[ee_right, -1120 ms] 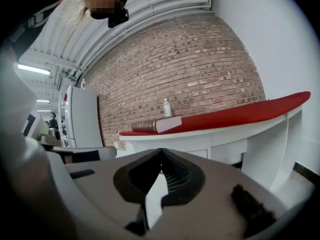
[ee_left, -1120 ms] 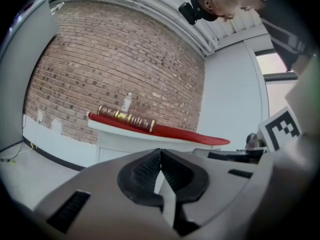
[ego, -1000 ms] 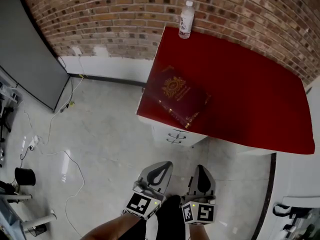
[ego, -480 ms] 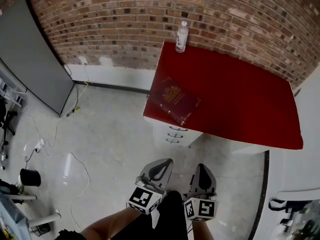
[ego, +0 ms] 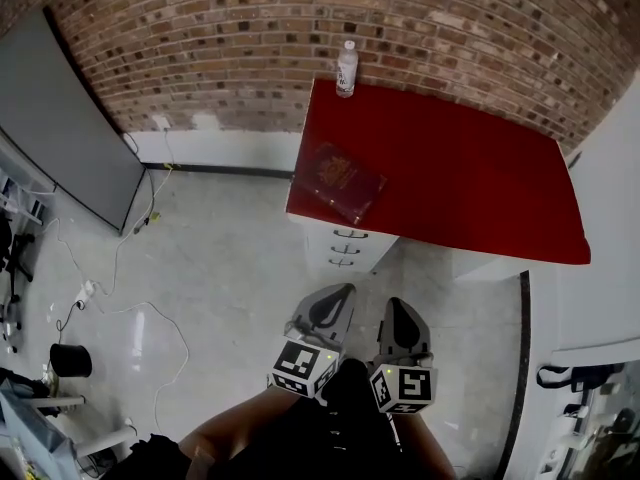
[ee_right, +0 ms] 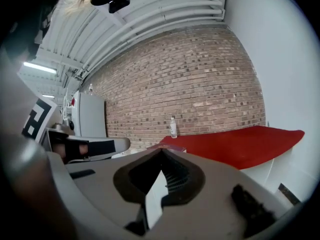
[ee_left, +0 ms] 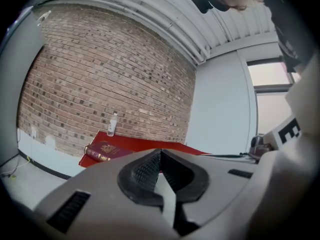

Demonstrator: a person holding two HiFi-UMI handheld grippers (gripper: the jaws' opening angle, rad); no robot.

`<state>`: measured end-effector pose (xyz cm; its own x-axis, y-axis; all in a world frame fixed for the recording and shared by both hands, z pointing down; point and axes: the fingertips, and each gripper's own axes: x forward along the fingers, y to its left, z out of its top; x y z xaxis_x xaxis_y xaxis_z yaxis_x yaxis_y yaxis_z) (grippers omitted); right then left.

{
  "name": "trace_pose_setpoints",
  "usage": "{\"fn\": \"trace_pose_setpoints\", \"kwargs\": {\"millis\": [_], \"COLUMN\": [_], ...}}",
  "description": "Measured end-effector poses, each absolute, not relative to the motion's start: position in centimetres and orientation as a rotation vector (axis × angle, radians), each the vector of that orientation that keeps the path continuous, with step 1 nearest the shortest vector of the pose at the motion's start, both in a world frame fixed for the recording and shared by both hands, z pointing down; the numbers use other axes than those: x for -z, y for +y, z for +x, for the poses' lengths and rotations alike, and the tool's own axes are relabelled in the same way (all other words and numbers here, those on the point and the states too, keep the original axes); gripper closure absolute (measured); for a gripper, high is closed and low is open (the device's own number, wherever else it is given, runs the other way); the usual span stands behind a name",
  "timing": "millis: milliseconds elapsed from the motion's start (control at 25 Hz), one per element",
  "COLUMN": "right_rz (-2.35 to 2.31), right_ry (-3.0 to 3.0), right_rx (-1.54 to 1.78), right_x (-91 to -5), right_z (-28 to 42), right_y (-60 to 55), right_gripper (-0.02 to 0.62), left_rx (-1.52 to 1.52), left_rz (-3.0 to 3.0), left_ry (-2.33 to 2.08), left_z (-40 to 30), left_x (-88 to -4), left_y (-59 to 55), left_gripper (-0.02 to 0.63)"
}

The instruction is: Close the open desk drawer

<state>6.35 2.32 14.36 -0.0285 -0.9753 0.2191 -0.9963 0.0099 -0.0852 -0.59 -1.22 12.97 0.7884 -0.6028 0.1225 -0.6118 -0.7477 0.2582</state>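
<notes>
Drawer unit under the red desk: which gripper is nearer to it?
Left. The left gripper is almost straight in front of the drawer unit, not touching; the right gripper is farther, off to its right.

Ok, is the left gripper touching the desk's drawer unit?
Apart. The head view shows the left gripper short of the drawer unit, with a strip of floor between them.
</notes>
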Motion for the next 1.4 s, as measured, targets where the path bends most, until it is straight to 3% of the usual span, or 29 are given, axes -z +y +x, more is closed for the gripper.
{"fn": "trace_pose_setpoints", "kwargs": {"millis": [1400], "right_rz": [2.070], "right_ry": [-2.163], "right_rx": [-0.349], "right_x": [-13.0], "right_z": [4.9], "right_y": [3.1], "right_gripper": [0.589], "left_rx": [-0.112], "left_rz": [2.678], "left_ry": [-1.049], "left_z": [-4.4], "left_x": [-12.2], "left_y": [0.7], "left_gripper": [0.597]}}
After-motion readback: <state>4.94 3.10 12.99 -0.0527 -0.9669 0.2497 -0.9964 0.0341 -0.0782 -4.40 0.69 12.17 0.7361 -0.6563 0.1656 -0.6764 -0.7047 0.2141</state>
